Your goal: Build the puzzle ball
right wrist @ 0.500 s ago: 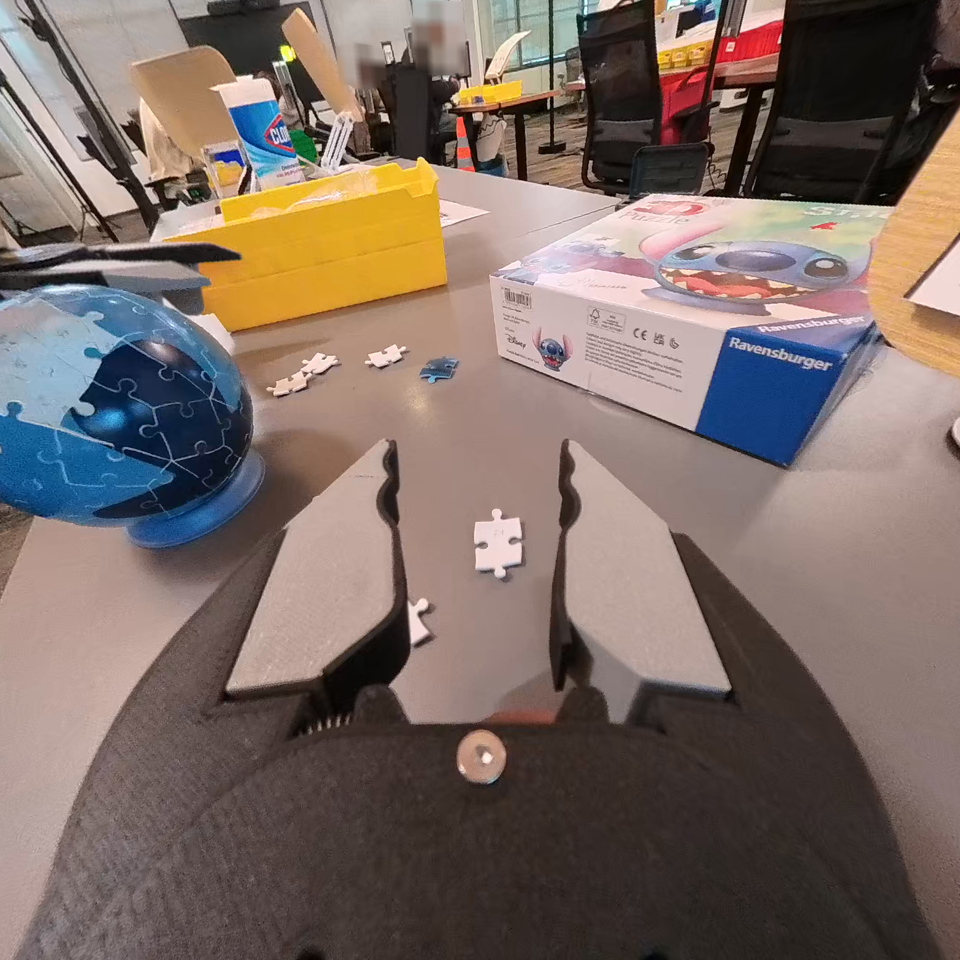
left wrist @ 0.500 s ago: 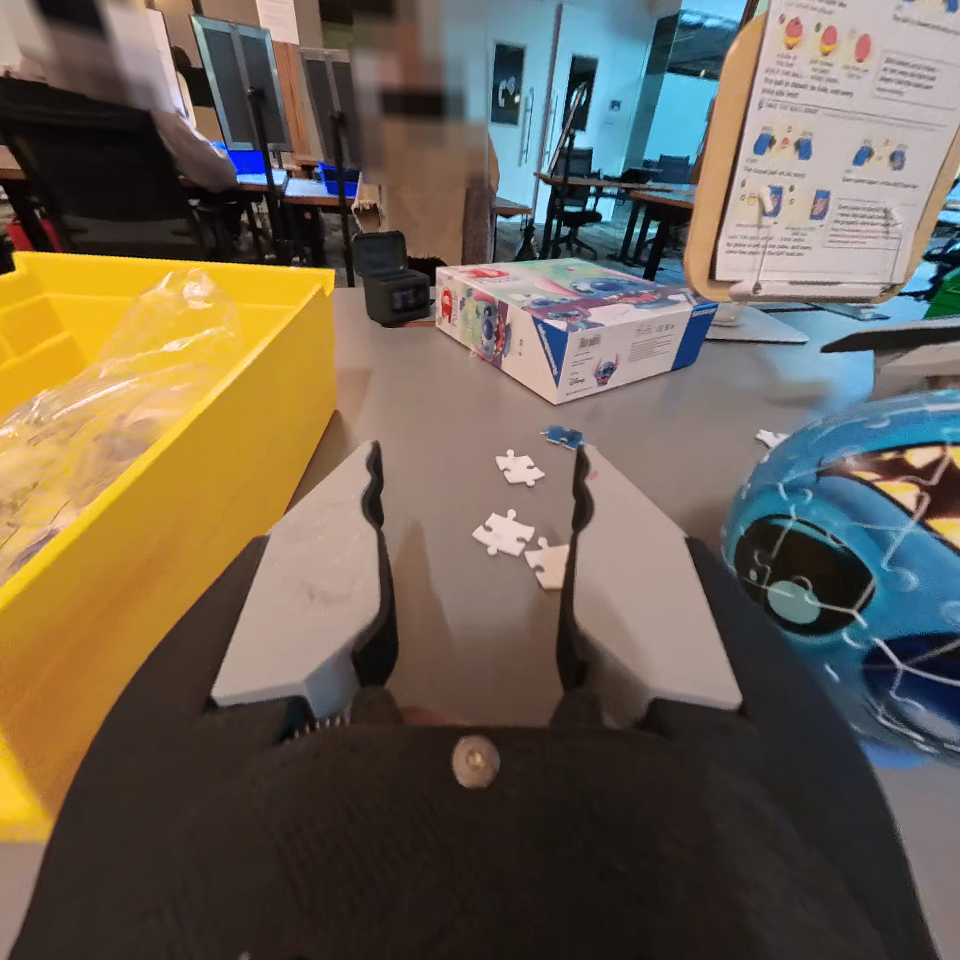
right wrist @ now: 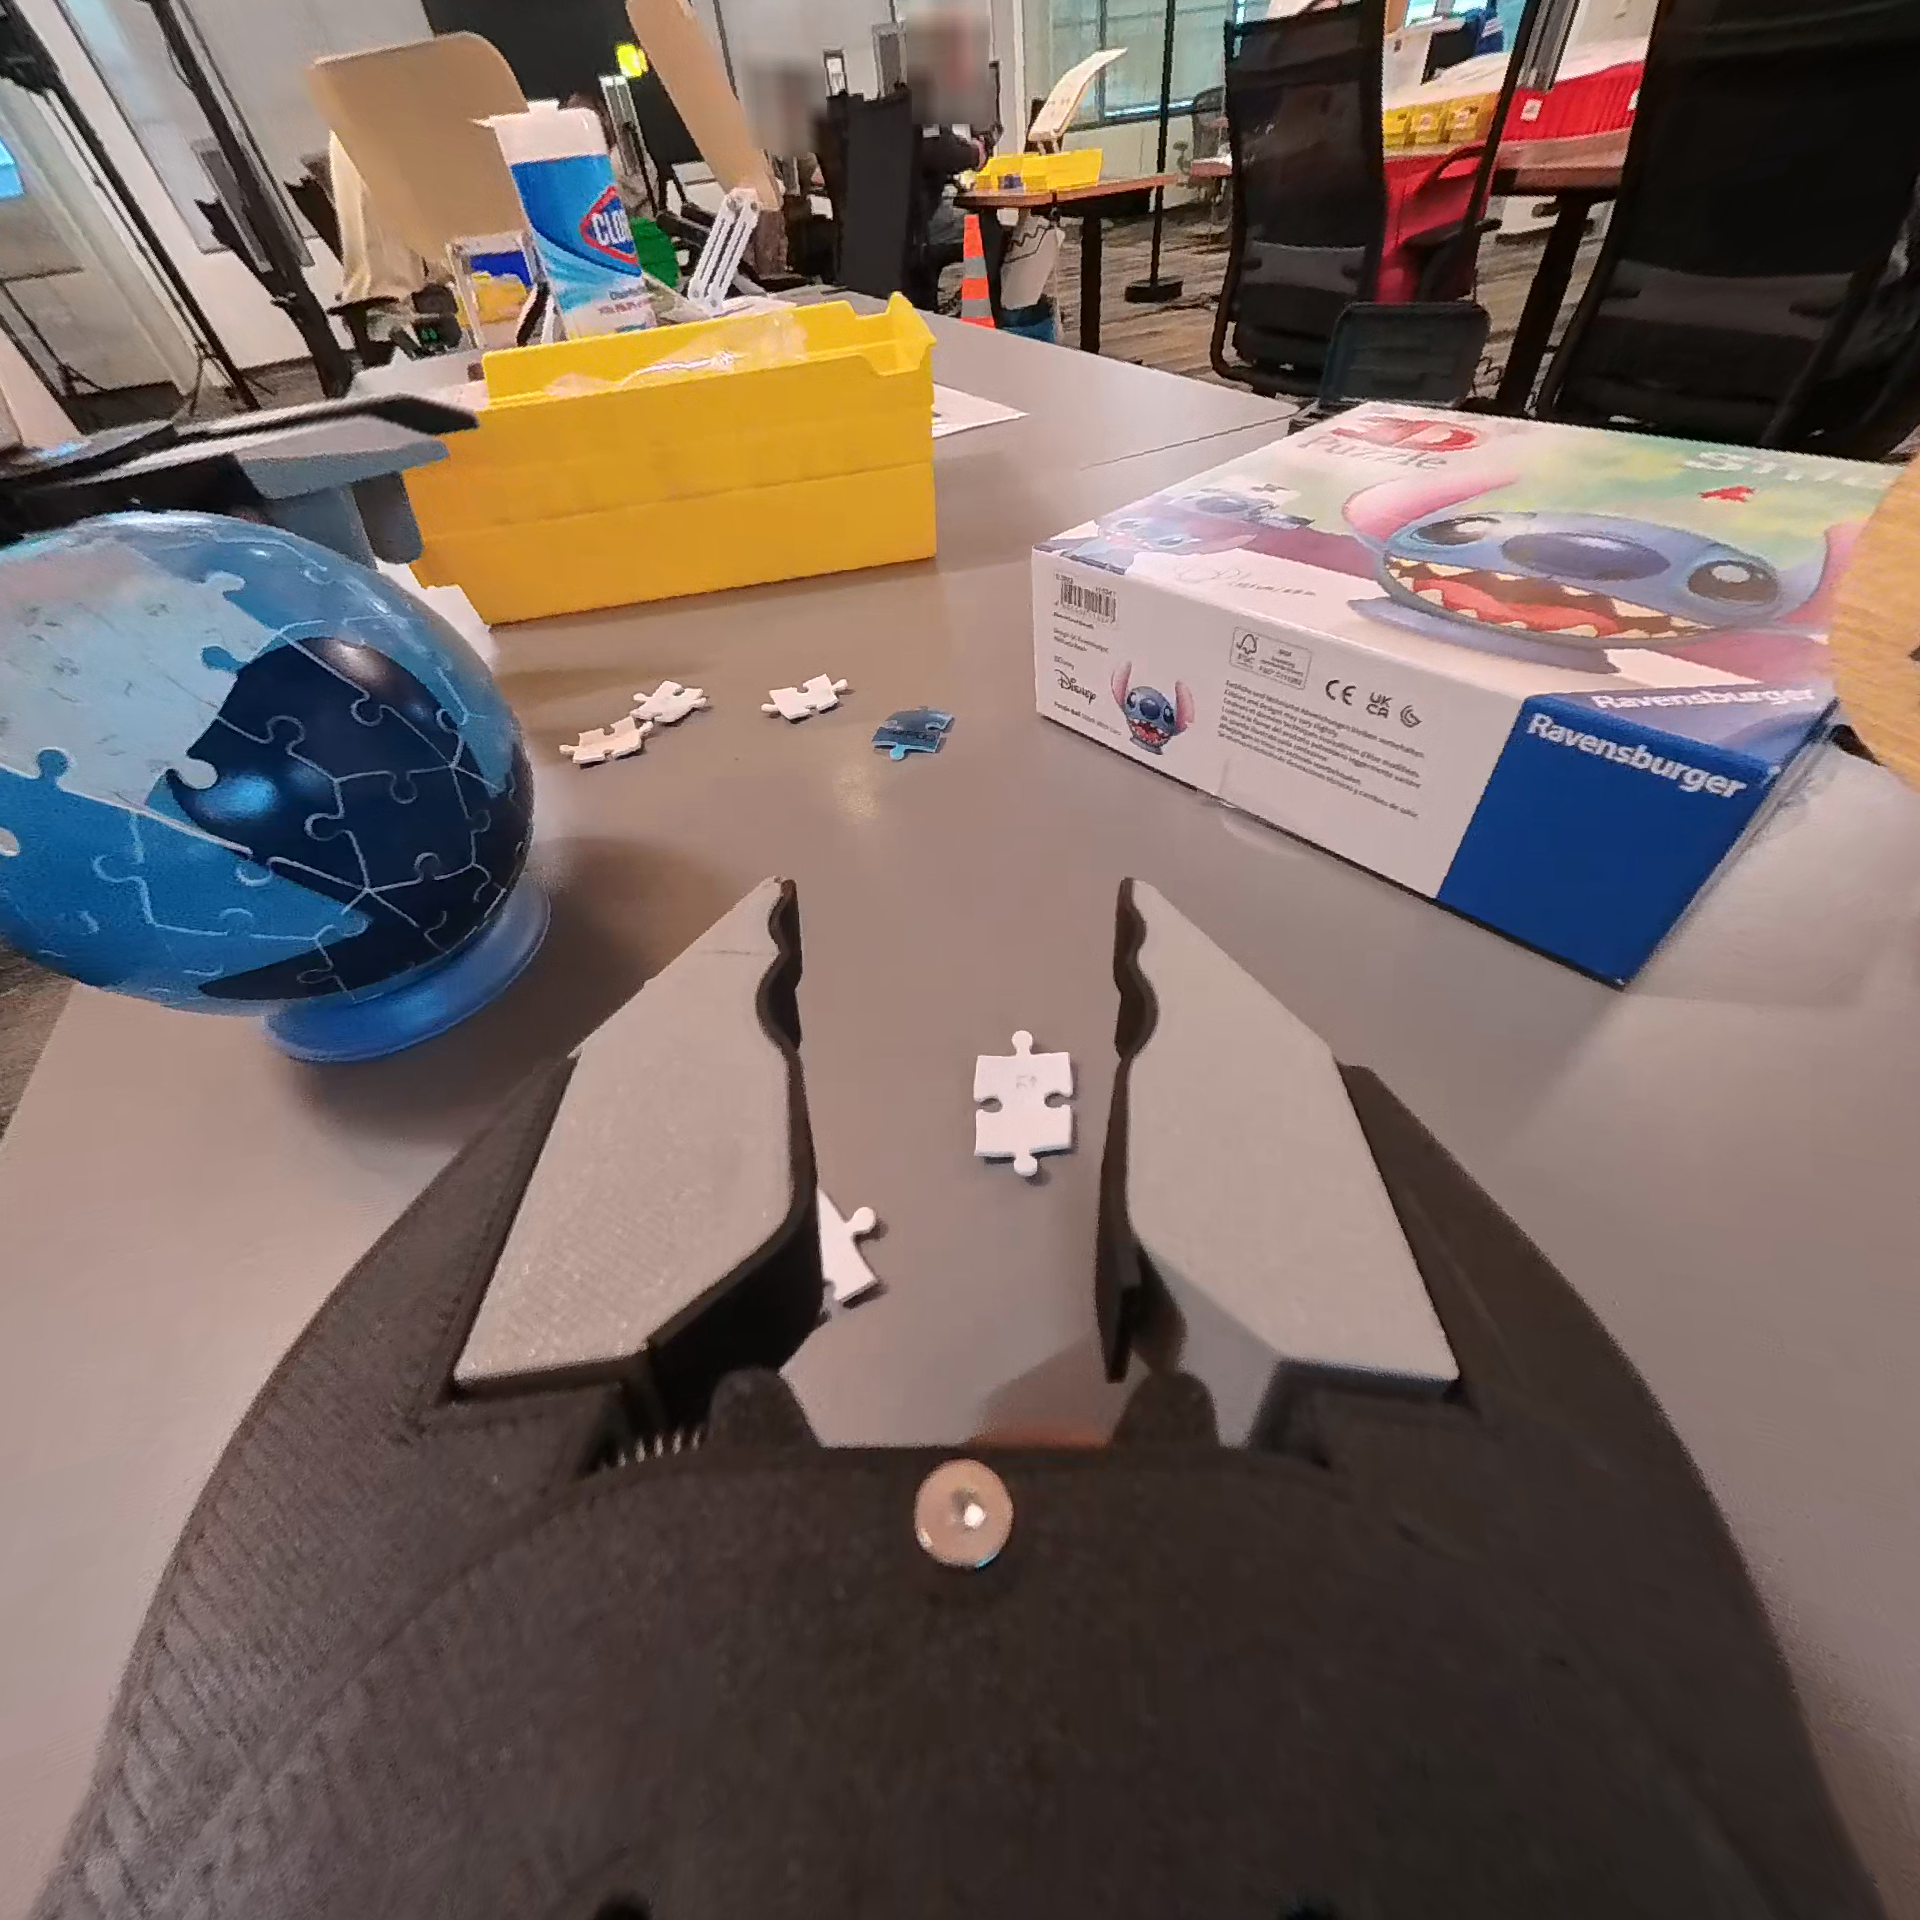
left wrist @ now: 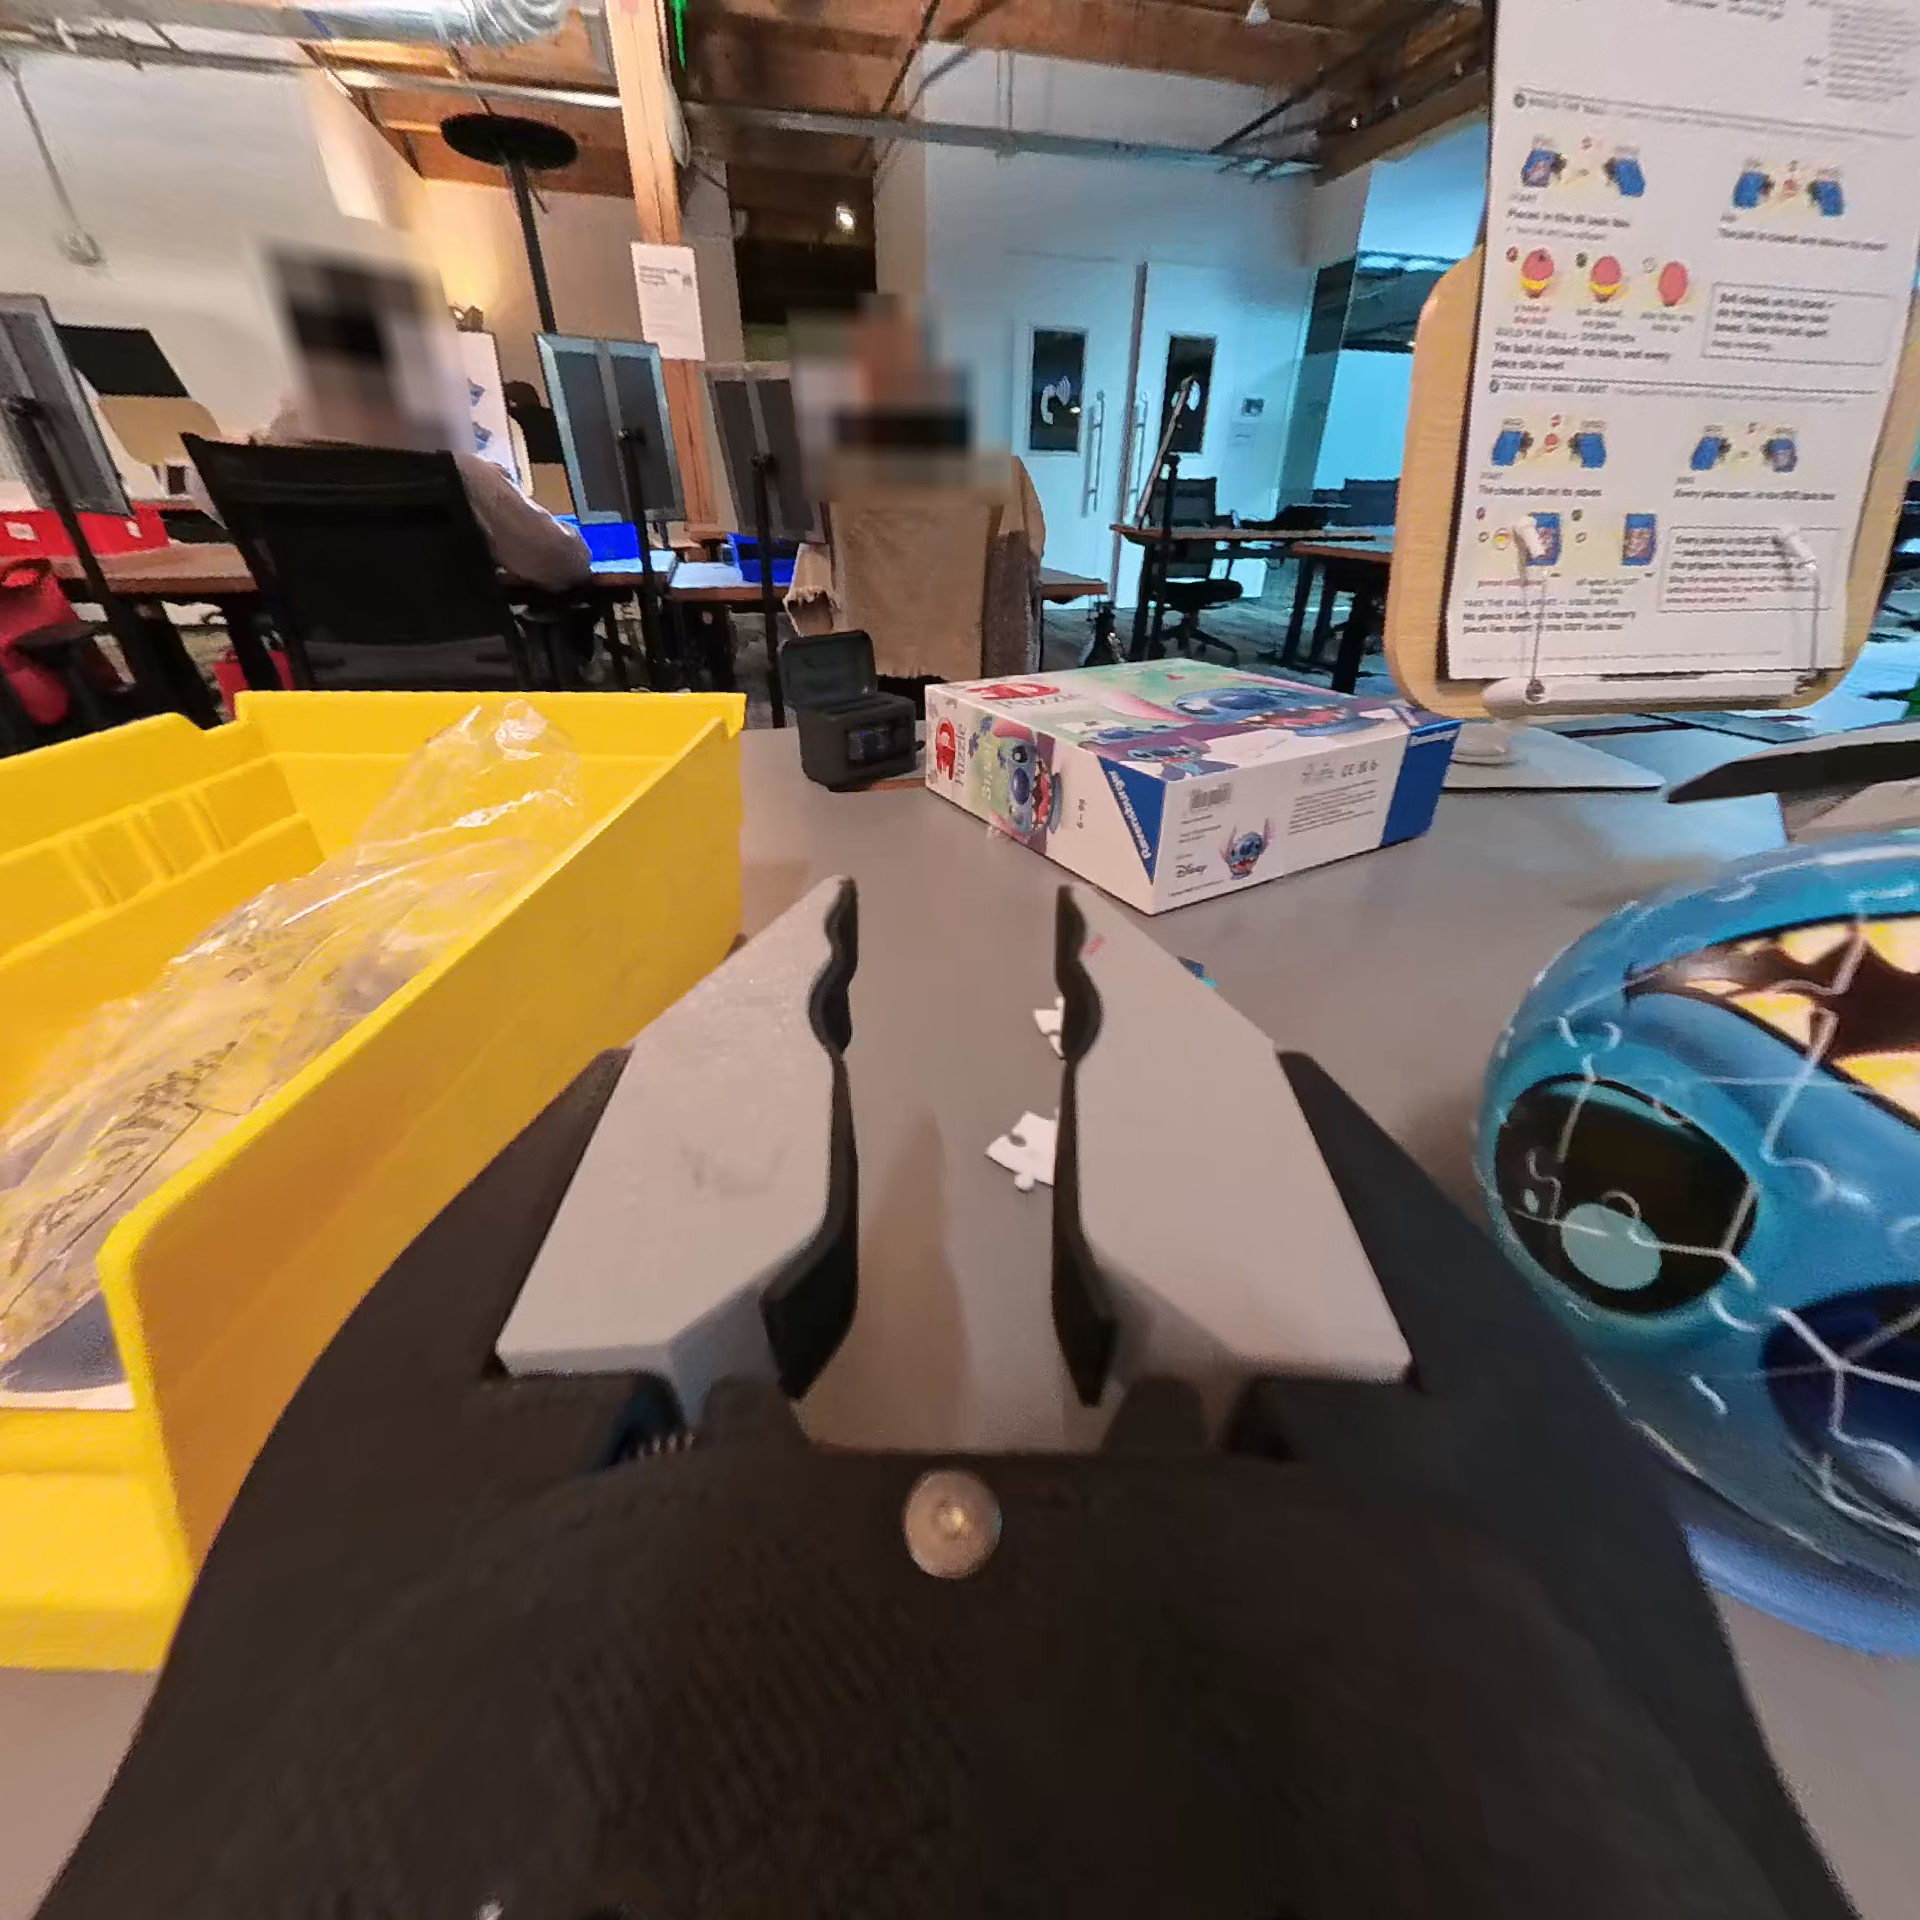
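The blue puzzle ball [left wrist: 1714, 1226] sits on its blue stand [right wrist: 416, 1008], partly built, with a pale gap at its top [right wrist: 94, 644]. My left gripper [left wrist: 956, 899] is open and empty, left of the ball, low over the table. White loose pieces [left wrist: 1023, 1143] lie by its right finger, partly hidden. My right gripper [right wrist: 956, 888] is open and empty just above the table, with one white piece [right wrist: 1023, 1101] lying between its fingers. Another white piece [right wrist: 847, 1257] is half hidden under its left finger. Farther off lie three white pieces [right wrist: 670, 701] and a blue piece [right wrist: 914, 730].
A yellow bin [left wrist: 416, 1039] holding a plastic bag [left wrist: 260, 966] stands left of my left gripper. The puzzle box [right wrist: 1455, 675] lies at the right, with a small black case [left wrist: 852, 727] beyond it. An instruction sheet on a stand [left wrist: 1683, 343] is behind the ball.
My left gripper's jaws have narrowed and its view has tilted upward, so the loose pieces now sit behind its right finger. The right gripper has hardly moved.
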{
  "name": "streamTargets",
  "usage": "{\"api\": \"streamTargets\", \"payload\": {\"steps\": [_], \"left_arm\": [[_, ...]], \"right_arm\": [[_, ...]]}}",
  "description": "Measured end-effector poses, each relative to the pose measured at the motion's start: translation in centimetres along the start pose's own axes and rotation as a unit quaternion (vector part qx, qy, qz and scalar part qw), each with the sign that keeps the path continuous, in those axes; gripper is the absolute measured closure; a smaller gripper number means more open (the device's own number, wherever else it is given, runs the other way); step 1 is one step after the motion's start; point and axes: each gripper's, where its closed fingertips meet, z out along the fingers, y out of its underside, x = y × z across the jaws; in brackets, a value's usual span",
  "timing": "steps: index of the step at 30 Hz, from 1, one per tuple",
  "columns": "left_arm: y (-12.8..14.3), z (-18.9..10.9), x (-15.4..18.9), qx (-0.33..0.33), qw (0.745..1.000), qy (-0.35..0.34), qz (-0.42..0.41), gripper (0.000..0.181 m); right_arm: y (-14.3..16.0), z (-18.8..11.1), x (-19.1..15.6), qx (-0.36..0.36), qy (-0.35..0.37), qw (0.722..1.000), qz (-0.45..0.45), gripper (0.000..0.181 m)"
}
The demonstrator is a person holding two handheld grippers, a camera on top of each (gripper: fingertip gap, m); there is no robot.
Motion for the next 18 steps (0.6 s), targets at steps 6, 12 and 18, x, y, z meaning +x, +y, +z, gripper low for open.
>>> {"api": "streamTargets", "payload": {"steps": [6, 12, 18], "left_arm": [[-1.2, -1.8, -2.0, 0.047, 0.997, -0.065, -0.005, 0.162], [-0.2, -1.4, -3.6, 0.015, 0.995, -0.072, -0.062, 0.181], [0.7, -0.8, -4.3, -0.017, 0.992, -0.069, -0.102, 0.181]], "right_arm": [[-0.2, -0.4, -0.8, 0.009, -0.018, 1.000, 0.003, 0.147], [0.3, 0.0, 0.0, -0.010, 0.004, 1.000, -0.003, 0.139], [0.5, 0.4, 0.7, -0.024, 0.021, 0.999, -0.018, 0.136]]}}
